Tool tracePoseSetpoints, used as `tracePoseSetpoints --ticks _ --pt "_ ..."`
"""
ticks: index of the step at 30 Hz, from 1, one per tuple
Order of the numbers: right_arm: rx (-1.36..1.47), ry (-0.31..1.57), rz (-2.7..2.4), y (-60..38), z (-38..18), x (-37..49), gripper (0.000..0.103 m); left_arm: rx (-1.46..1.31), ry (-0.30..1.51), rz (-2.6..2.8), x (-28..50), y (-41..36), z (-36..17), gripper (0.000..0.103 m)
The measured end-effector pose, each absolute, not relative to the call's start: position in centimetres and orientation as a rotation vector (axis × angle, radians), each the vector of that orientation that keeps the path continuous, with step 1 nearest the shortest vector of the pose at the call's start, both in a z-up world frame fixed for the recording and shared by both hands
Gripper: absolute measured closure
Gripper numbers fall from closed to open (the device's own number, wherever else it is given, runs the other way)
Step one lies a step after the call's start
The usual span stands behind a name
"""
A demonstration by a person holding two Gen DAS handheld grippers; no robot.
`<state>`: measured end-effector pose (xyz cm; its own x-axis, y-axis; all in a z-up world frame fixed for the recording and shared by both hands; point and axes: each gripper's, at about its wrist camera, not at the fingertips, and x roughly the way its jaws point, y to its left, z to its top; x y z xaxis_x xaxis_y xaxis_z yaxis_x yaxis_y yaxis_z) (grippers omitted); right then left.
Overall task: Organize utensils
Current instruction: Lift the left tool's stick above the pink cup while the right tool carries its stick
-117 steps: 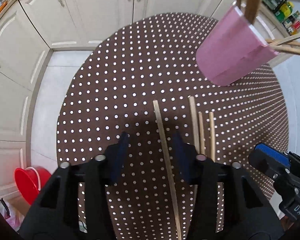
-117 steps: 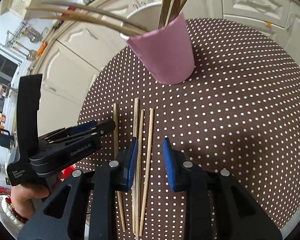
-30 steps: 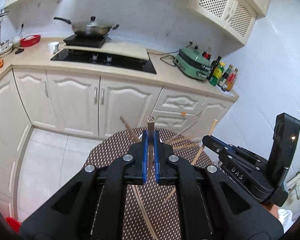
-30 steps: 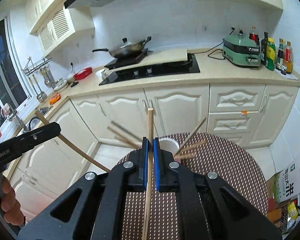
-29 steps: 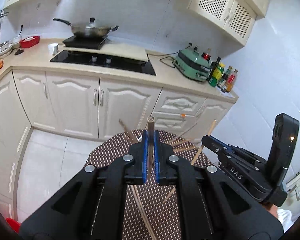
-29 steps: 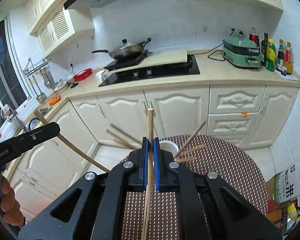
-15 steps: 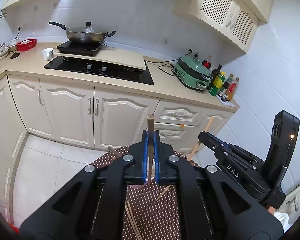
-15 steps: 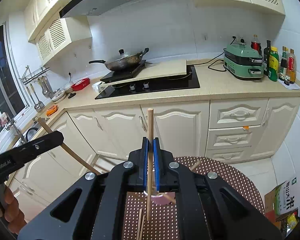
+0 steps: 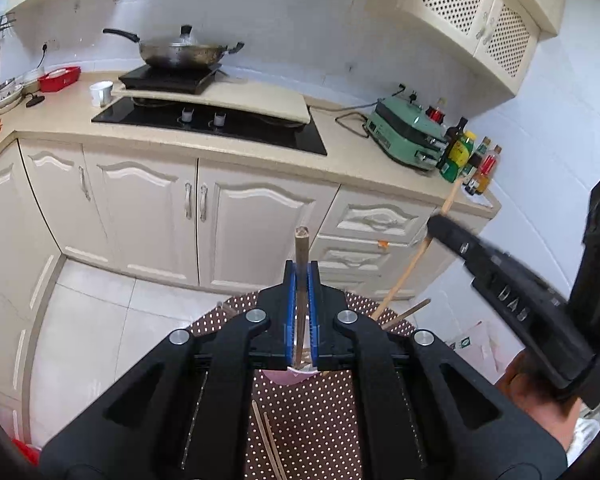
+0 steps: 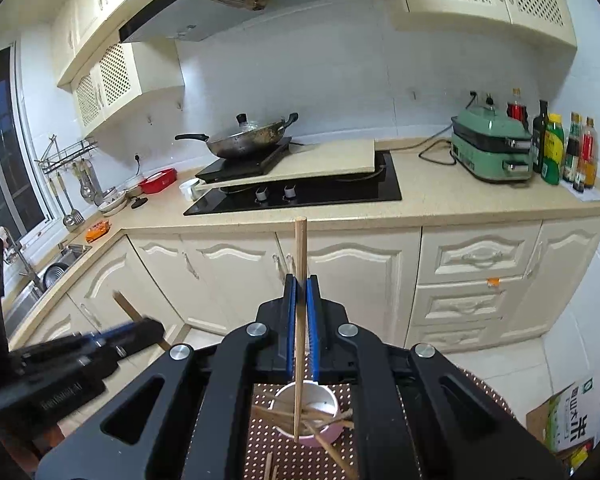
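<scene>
My left gripper (image 9: 302,268) is shut on a dark chopstick (image 9: 302,240) that stands upright between the blue pads. Its lower end points down at the pink cup (image 9: 296,376), which is mostly hidden under the fingers. My right gripper (image 10: 301,280) is shut on a light wooden chopstick (image 10: 301,248), held upright. That chopstick's lower end hangs over the open mouth of the pink cup (image 10: 324,436), which holds several chopsticks. Each gripper also shows in the other's view: the right gripper (image 9: 436,224) at the right, the left gripper (image 10: 152,326) at the left. Loose chopsticks (image 9: 266,436) lie on the dotted brown table (image 9: 320,420).
Cream cabinets (image 10: 236,272) and a counter with a hob, a wok (image 10: 244,136), a green appliance (image 10: 492,148) and bottles stand behind the round table. A cardboard box (image 10: 572,420) sits on the floor at the right. A red bucket (image 9: 24,450) is at the lower left.
Both grippers have moved forward over the table with their chopsticks. The pink cup, earlier ahead of the fingers, now lies right beneath them. The right gripper sits further right in the left view.
</scene>
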<state>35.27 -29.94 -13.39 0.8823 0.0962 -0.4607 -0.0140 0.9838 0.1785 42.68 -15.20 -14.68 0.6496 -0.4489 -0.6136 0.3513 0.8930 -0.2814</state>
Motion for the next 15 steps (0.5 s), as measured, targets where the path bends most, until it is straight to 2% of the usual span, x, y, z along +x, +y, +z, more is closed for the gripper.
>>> tracePoseSetpoints --ticks 15 --pt "0.144 0.495 0.084 -29.3 -15.3 35.8 0.099 -0.149 0.847 -0.456 42.5 -15.4 -19.0 0.097"
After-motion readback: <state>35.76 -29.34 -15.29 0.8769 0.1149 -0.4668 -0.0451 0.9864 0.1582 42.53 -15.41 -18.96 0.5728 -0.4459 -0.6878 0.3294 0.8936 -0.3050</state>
